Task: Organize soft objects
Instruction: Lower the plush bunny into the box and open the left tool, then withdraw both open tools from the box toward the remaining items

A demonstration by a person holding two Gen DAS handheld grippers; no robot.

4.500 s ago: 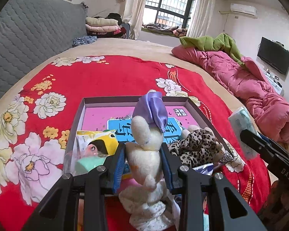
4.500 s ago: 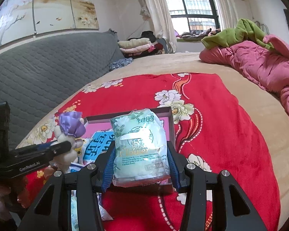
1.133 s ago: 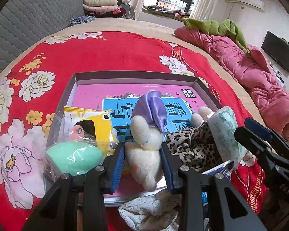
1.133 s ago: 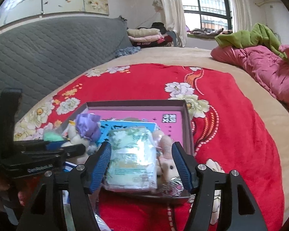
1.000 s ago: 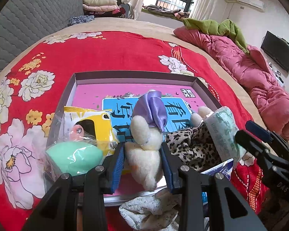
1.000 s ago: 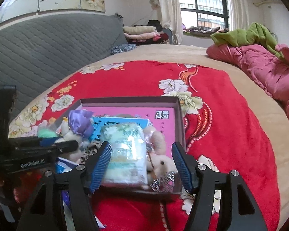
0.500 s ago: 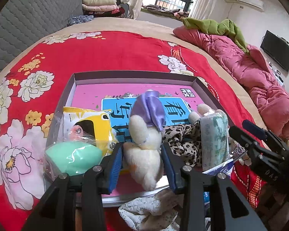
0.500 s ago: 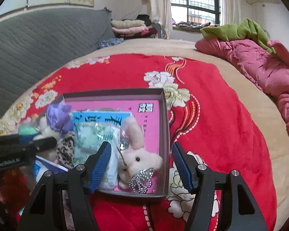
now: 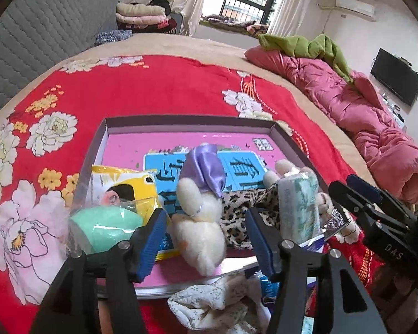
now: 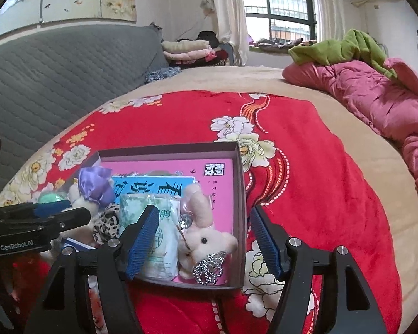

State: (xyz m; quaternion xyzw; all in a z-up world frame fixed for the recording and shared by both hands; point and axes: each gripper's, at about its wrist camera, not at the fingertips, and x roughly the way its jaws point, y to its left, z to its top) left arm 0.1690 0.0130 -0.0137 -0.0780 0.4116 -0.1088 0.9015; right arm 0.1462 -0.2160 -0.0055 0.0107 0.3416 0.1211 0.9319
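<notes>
A shallow box (image 9: 186,118) with a pink printed floor lies on the red flowered blanket. My left gripper (image 9: 206,239) has its jaws opening. A white plush with a purple hat (image 9: 200,217) leans between the blue pads, with a gap on each side. A leopard plush (image 9: 237,217) and a green tissue pack (image 9: 298,203) stand to its right. In the right wrist view my right gripper (image 10: 203,239) is at the box (image 10: 238,194) near corner, its jaws opening wide. The tissue pack (image 10: 158,236) and a pink plush (image 10: 206,233) lie in the box, gripped by neither pad.
A yellow snack packet (image 9: 119,186) and a bagged green sponge (image 9: 106,225) fill the box's left side. A white flowered cloth (image 9: 217,300) lies just below the box. A pink quilt (image 10: 376,105) and green blanket (image 10: 348,47) lie right, a grey headboard (image 10: 55,69) left.
The left jaws spread off the white plush, which now leans left in the box. The right gripper let the tissue pack stand in the box and swung right, bringing the pink plush into view.
</notes>
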